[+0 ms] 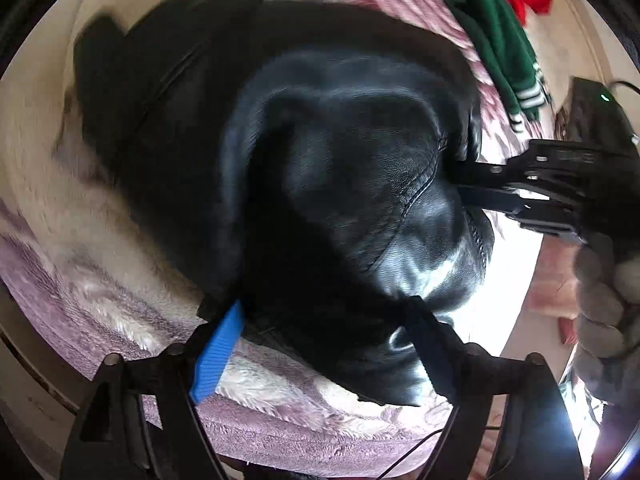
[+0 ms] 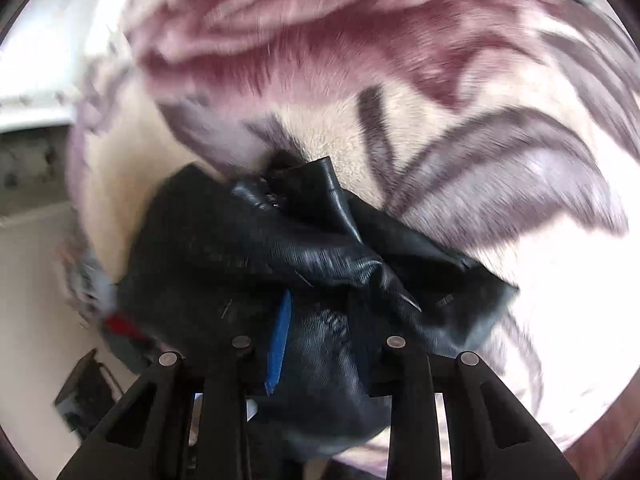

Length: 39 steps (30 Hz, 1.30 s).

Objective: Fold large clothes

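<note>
Plush, mauve-and-cream blanket (image 1: 100, 312) is spread beneath a black leather jacket (image 1: 320, 160), which is bunched at the near edge, presumably lifted for folding. Green and red garments (image 1: 496, 32) are recorded only in the left wrist view. The jacket's edge is pinched by the right gripper (image 1: 468, 184). A thick fold is straddled by the left gripper (image 1: 324, 344); firm closure cannot be confirmed.

A plush blanket (image 2: 440, 128) with mauve and cream patterning covers the bed. Bright light washes out its right side. Pale floor (image 2: 36, 280) shows at left.
</note>
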Tool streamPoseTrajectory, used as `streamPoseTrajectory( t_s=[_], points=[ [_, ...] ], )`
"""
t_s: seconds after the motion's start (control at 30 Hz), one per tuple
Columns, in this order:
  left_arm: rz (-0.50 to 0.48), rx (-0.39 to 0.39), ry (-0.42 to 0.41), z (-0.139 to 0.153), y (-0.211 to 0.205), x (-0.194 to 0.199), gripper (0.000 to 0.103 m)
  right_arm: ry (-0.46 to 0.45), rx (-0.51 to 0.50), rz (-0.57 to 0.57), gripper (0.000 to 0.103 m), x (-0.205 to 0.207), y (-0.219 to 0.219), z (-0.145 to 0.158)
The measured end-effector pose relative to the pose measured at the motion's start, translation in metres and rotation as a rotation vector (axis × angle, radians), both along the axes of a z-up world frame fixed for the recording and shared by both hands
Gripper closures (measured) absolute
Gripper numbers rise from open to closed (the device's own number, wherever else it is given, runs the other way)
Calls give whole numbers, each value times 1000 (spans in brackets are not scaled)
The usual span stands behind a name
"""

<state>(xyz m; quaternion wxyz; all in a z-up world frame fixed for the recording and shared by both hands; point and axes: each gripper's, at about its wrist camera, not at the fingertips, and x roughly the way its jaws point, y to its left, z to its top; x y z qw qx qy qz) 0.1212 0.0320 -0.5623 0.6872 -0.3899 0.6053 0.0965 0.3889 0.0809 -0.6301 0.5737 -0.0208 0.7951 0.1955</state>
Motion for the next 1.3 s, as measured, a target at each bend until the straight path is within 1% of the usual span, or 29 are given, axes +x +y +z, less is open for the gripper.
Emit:
streamPoseTrajectory(
  t_s=[0.03,0.07,0.13,0.2,0.27,0.3,0.33,0.37,0.4,0.47,0.5,0.53,0.57,0.6,0.63,0.67,0.73,0.77,0.83,0.9,0.93,1.0,1.03,1.1,1.13,1.17,1.2,1.23,1.3],
  points=[
    [14,-10,-4,-5,4,-1,20,-11,-33,53,72,-2,15,-9],
    [25,-14,-4,-8,7,-1,20,-17,-57,69,72,-3,23,-17],
    [38,-23,-13,-13,13,0,20,-26,-80,72,72,-3,32,-28],
    [38,-36,-14,-13,17,3,20,-7,-91,74,72,1,35,-27],
    [23,-56,-24,-1,16,2,21,7,-87,97,72,10,40,-14],
    [15,-60,-36,6,14,-3,22,-2,-71,112,72,18,44,-2],
    [9,-53,-48,17,15,-6,23,-17,-46,114,72,22,41,12],
    [15,-26,-78,33,19,-12,23,-38,-6,104,72,24,35,32],
    [28,-8,-108,43,24,-17,23,-45,23,96,72,24,31,42],
    [86,23,-187,64,42,-25,23,-44,95,63,72,27,27,60],
    [116,38,-204,68,50,-27,23,-42,122,53,72,26,24,68],
    [141,50,-212,69,59,-27,24,-40,145,57,72,28,30,69],
    [166,65,-212,65,70,-23,37,-43,154,80,72,31,43,64],
    [181,76,-194,58,76,-21,49,-44,146,92,72,30,52,60],
    [196,70,-165,47,84,-16,62,-42,118,112,72,31,65,48],
    [208,52,-147,35,90,-13,62,-39,95,135,72,30,74,36],
    [213,41,-107,20,93,-6,62,-46,35,200,72,22,87,17],
    [219,25,-101,10,96,-5,62,-51,-2,221,71,24,96,4],
    [216,-10,-87,0,97,-4,62,-71,-60,279,70,22,113,-7],
    [233,-49,-94,-7,98,-6,61,-98,-110,329,70,18,125,-14],
    [241,-66,-93,-7,101,-4,61,-96,-137,349,70,18,130,-10],
    [262,-112,-98,4,104,-11,61,-75,-140,356,70,18,129,9],
    [264,-132,-109,11,105,-15,61,-71,-101,349,69,17,123,26],
    [254,-156,-147,29,101,-24,60,-51,20,308,68,9,103,59],
    [246,-137,-156,37,100,-28,50,-20,60,289,68,-1,89,70],
    [233,-97,-151,47,96,-35,34,10,70,288,68,-11,77,75],
    [227,-77,-152,52,94,-39,31,46,66,297,68,-25,65,76],
    [226,-65,-155,56,92,-43,31,86,45,315,68,-44,52,72],
    [232,-52,-139,59,86,-53,31,124,-20,362,69,-71,35,55]
  ],
)
